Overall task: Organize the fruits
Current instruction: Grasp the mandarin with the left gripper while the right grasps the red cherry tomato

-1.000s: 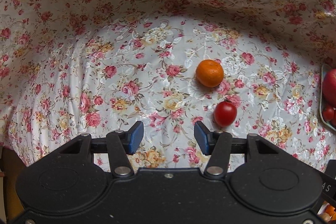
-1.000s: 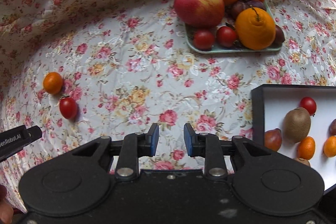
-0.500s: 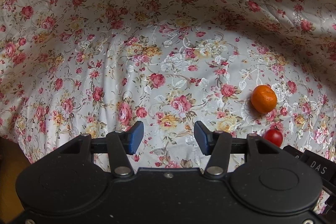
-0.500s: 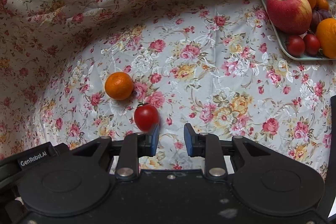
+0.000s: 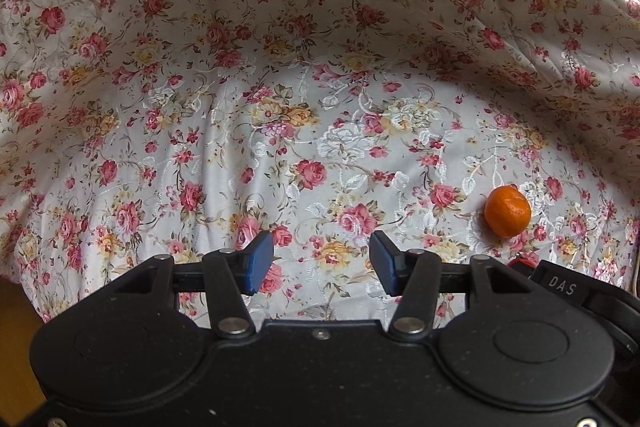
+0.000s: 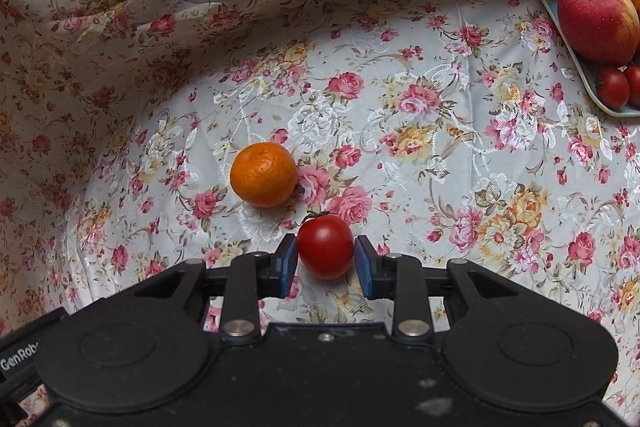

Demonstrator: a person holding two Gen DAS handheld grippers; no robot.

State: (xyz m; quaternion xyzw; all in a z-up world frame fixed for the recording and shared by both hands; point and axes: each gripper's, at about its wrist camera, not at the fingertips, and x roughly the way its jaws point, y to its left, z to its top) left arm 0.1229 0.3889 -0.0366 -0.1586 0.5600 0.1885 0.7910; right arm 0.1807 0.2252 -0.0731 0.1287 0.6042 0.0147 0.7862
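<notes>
Both tongs have slid left across the floral cloth (image 6: 440,155); right tongs (image 6: 325,261), just opened, straddle the cherry tomato (image 6: 326,247) beside the mandarin (image 6: 264,179). Left tongs (image 5: 322,263) gape empty.

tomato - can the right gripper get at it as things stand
Probably yes. The right gripper has just been opening, and the tomato already sits between its blue pads, on the cloth. The mandarin lies apart, up and to the left, so nothing blocks the jaws.

Both wrist views look steeply down, close, sharing the mandarin (image 5: 507,211) (image 6: 264,174).
</notes>
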